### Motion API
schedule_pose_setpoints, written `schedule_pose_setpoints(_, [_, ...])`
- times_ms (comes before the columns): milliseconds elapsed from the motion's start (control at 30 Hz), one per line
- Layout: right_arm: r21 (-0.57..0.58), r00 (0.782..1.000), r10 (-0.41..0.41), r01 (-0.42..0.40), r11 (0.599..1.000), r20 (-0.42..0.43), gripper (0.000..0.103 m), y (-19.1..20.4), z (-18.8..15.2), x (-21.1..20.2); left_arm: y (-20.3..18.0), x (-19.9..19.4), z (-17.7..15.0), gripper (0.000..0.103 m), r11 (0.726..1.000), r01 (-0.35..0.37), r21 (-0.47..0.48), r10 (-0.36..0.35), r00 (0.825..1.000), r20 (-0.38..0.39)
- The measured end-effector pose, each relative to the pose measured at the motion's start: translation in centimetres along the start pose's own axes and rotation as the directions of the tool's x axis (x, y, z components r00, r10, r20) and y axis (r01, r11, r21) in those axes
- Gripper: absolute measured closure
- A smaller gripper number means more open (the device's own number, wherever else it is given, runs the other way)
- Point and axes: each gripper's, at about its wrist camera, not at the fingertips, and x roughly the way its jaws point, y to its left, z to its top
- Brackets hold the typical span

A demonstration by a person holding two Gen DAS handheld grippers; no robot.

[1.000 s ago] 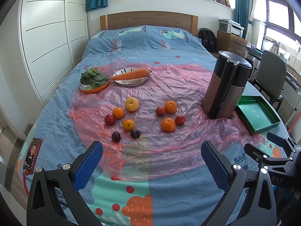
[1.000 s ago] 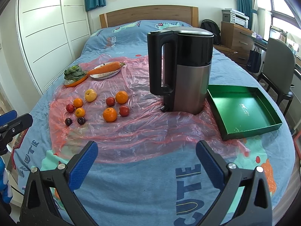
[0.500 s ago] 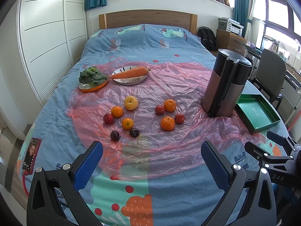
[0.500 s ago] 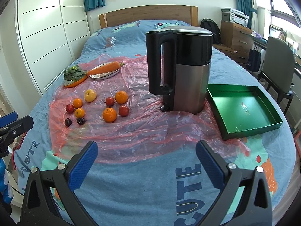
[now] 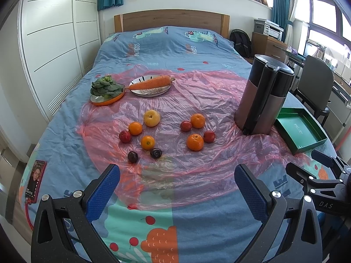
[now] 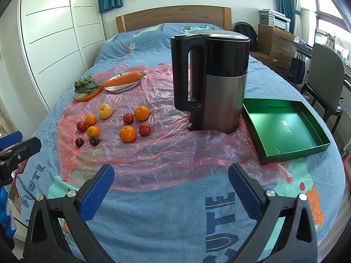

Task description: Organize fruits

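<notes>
1. Fruits, small round oranges (image 5: 194, 142), red ones and a yellow apple (image 5: 151, 118), lie in two loose clusters on a crinkled pink plastic sheet (image 5: 215, 100) over the blue patterned bed (image 5: 166, 43). The left hand-held gripper (image 5: 177, 180) hangs above the bed's near edge, its blue-padded fingers wide apart and empty.
2. From the right wrist view, a black and steel electric kettle (image 6: 211, 81) stands between the fruit and an empty green square tray (image 6: 285, 129). The right hand-held gripper (image 6: 171, 177) is spread apart, holding nothing.
</notes>
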Motion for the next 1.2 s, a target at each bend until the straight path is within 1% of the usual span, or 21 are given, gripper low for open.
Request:
schedule_pose_setpoints(167, [-0.005,1.000,0.004,-0.004,1.000,-0.003,0.000,0.2,0.0,0.2,0.1,0.2,0.1,0.001,1.000,0.007,-0.006,-0.007,1.000,0.000])
schedule_pose_setpoints(233, [-0.009,1.000,0.008,-0.008,1.000,-0.008,0.000,0.4,0.1,0.5,0.2,0.2,-0.1,0.001,1.000,0.018,-0.012,-0.018,1.000,0.011])
schedule_pose_setpoints(367, [-0.019,1.000,0.020,-0.021,1.000,-0.018,0.000,0.8,0.3,1.3,1.5,0.9,-0.2,0.001,0.999,0.030,-0.035,-0.029,0.999,0.020])
schedule_pose_setpoints(533, [-0.038,0.998,0.045,-0.047,0.998,-0.036,0.000,1.8,0.6,2.7,4.0,1.7,-0.5,0.001,0.997,0.016,-0.070,-0.016,1.000,0.002])
schedule_pose_setpoints(667, [-0.057,0.996,0.074,-0.077,0.995,-0.056,0.000,3.0,0.9,4.7,5.7,2.8,-0.4,0.001,0.999,-0.027,-0.040,0.026,0.999,-0.025])
schedule_pose_setpoints(733, [-0.065,0.994,0.088,-0.092,0.994,-0.064,0.000,3.7,1.0,5.9,6.7,3.6,-0.2,0.001,0.998,-0.041,-0.047,0.039,0.999,-0.037])
schedule_pose_setpoints(933, [-0.066,0.991,0.115,-0.119,0.991,-0.073,0.000,5.1,1.9,10.0,8.5,6.7,0.6,0.001,0.996,-0.054,-0.070,0.048,0.996,-0.078])
schedule_pose_setpoints(1033, [-0.068,0.991,0.114,-0.119,0.991,-0.069,0.000,5.5,2.4,11.9,9.1,8.6,0.8,0.001,0.994,-0.064,-0.083,0.056,0.994,-0.097])
schedule_pose_setpoints(1200, [-0.059,0.993,0.095,-0.098,0.993,-0.066,0.000,5.6,3.1,15.1,10.3,12.2,0.5,0.002,0.991,-0.085,-0.100,0.068,0.985,-0.156])
